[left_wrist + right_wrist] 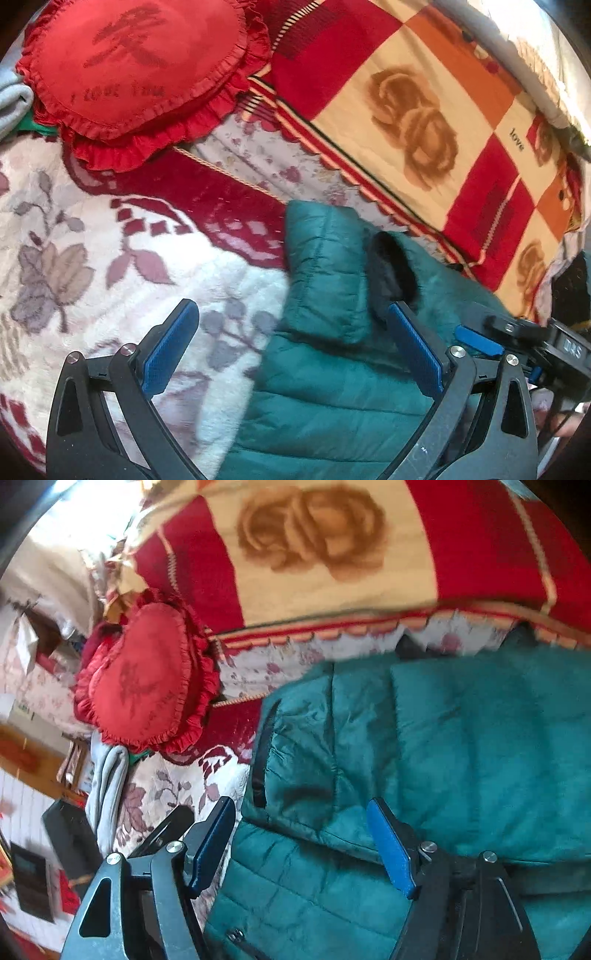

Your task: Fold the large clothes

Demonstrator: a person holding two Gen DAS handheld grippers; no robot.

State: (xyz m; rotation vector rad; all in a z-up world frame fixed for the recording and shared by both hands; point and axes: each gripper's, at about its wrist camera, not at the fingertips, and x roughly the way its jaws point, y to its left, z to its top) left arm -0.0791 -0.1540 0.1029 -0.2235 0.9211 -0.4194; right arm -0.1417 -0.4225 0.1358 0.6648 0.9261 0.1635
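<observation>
Nearest to me, the left gripper [291,343] has its two blue pads standing wide apart. Between them I see the edge of the teal puffer jacket [332,369] and the flowered fleece blanket [92,258] under it, but the pads press on nothing. The tip of the right-side pad is close to a dark fur trim [391,273] on the jacket; if it touches, I cannot tell.

The right gripper [303,842] is also open, its jaws set apart over the jacket [461,757], with quilted cloth between them but not clamped. No earlier picture is given, so I say only that nothing is held.

The jacket is one piece, partly folded: one flap lies over the body, and it rests on the bed, on the fleece blanket, just beside the checked blanket.

Farther off there is one red heart-shaped cushion [136,70] with a frill, lying on the fleece blanket. Beside it is one grey folded cloth [109,786]. Behind all lies one checked blanket [424,110], red, orange and cream, with brown roses.
</observation>
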